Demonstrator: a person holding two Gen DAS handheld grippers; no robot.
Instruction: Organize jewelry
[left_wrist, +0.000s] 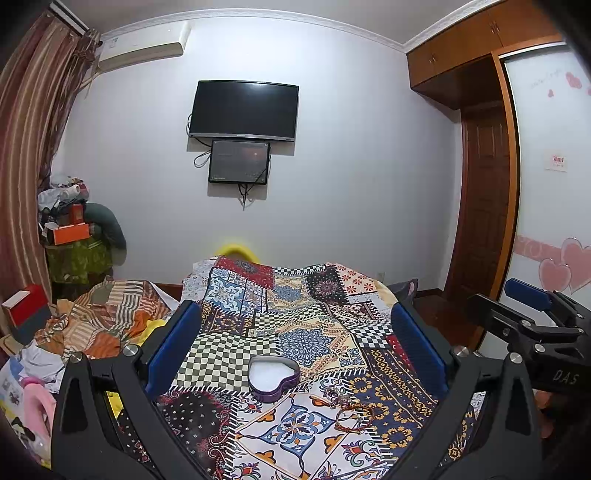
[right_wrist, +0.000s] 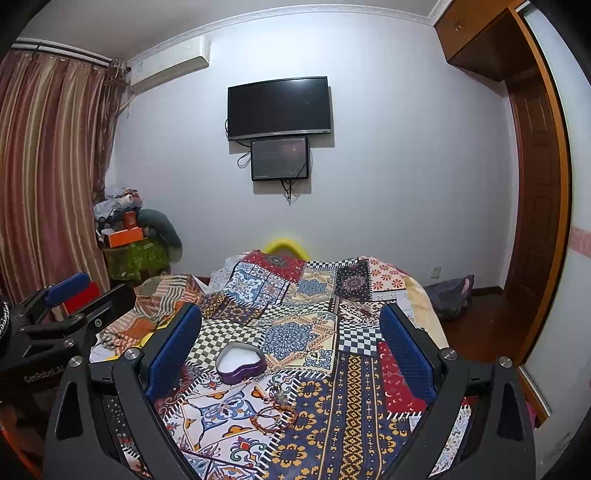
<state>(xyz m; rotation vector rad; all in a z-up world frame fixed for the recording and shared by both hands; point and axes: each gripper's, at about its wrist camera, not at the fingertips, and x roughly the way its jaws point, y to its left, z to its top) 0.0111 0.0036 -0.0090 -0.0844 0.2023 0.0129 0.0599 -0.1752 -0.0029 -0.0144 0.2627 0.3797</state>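
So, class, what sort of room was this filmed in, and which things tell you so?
Most likely a bedroom in a home: a bed under a patchwork bedspread, a built-in wooden wardrobe, and a wall-mounted television facing the bed.

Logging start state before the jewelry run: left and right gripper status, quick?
Left gripper: open, jaws wide apart, holding nothing.
Right gripper: open, jaws wide apart, holding nothing.

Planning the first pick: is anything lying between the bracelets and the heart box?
Nothing visible. The bracelets lie just in front of the open heart box, with only bare bedspread between them.
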